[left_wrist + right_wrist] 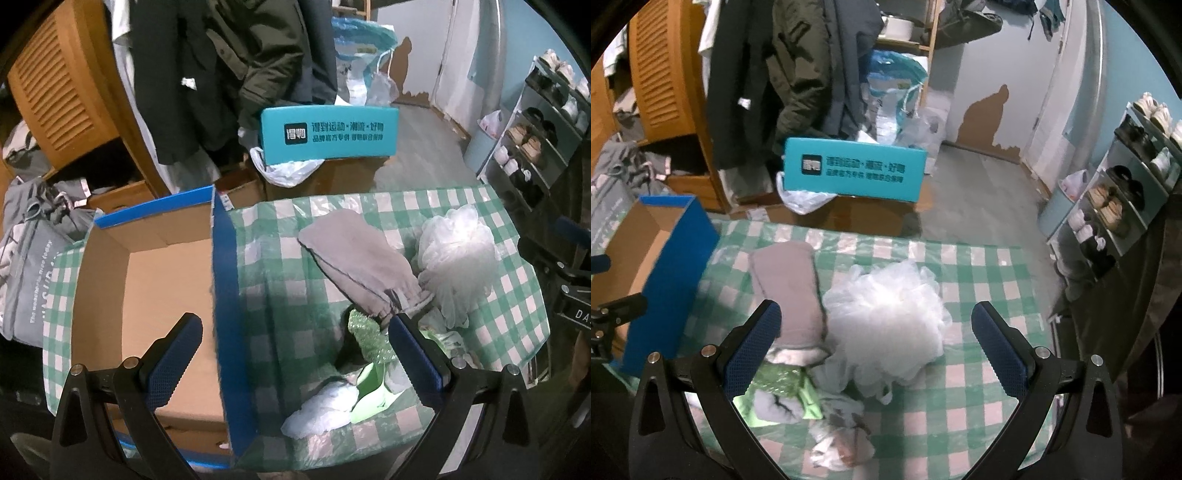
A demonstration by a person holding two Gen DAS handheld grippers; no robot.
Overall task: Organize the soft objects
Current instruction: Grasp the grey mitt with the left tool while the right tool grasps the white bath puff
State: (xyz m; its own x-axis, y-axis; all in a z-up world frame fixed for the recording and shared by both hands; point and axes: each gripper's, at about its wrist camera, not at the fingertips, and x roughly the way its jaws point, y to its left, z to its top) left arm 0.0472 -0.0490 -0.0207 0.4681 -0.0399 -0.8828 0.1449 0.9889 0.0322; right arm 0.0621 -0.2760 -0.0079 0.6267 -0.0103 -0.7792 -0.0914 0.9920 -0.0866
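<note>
A grey bath mitt (360,266) (792,291) lies on the green checked tablecloth (509,295) (979,288). A white mesh bath pouf (456,262) (886,328) sits to its right. A green glittery scrubber (369,341) (775,378), a light green item (371,397) and white soft pieces (321,410) (838,443) lie nearer. An open cardboard box with blue sides (225,295) (677,266) stands at the left. My left gripper (295,358) is open and empty, straddling the box's right wall. My right gripper (875,343) is open and empty, just above the pouf.
A teal box (328,133) (853,171) stands beyond the table's far edge. Hanging coats (229,74), a wooden cabinet (62,85) and bags (33,258) are at the left. A shoe rack (535,140) (1123,192) stands at the right.
</note>
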